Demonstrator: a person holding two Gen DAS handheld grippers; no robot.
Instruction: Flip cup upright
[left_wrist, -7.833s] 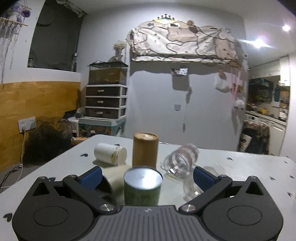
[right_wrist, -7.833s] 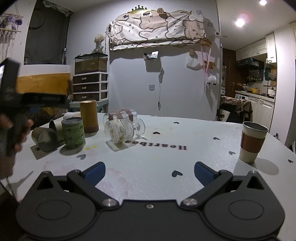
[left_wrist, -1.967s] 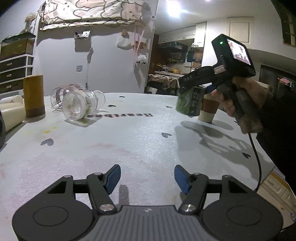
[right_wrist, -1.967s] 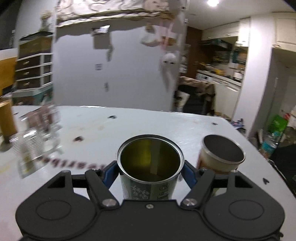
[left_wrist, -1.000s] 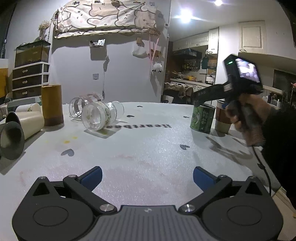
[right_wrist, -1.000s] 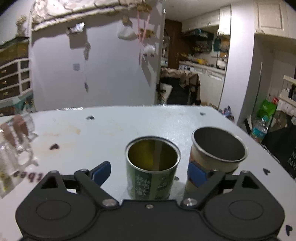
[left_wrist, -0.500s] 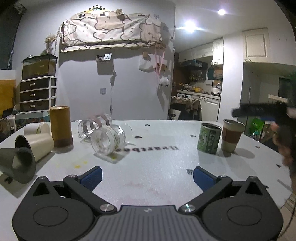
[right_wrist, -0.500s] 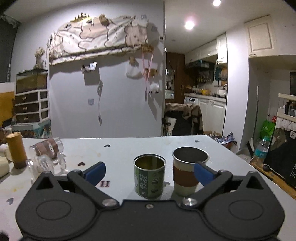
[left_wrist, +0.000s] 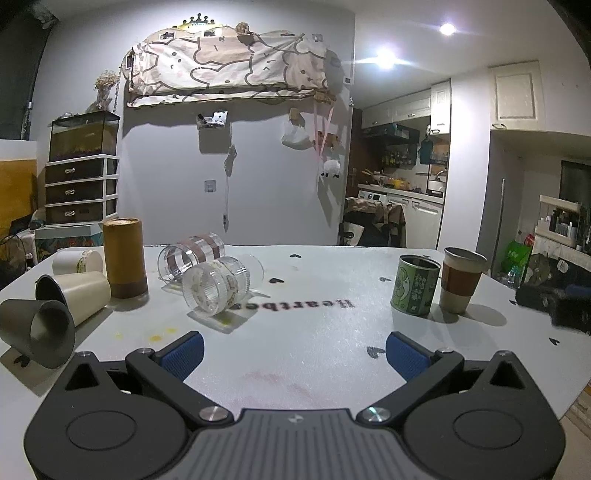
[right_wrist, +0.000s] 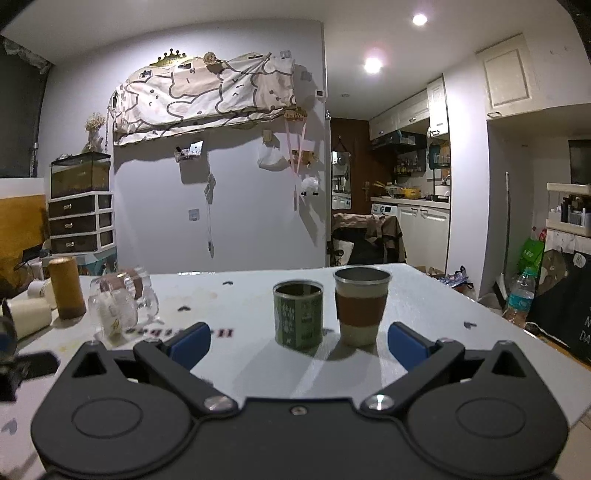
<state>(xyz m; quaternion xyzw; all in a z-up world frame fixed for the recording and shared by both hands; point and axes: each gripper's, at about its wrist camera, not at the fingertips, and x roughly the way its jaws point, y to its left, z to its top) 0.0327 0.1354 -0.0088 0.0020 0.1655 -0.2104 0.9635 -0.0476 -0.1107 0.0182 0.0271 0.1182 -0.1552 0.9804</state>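
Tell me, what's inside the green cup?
The green cup stands upright with its mouth open. Its inner wall looks yellowish-green and shiny, and nothing sticks out above the rim. Its bottom is hidden by the front wall, so something small down there cannot be ruled out.

A home: kitchen cabinets (right_wrist: 413, 122), drawer unit (left_wrist: 81, 190), washing machine (right_wrist: 384, 210).
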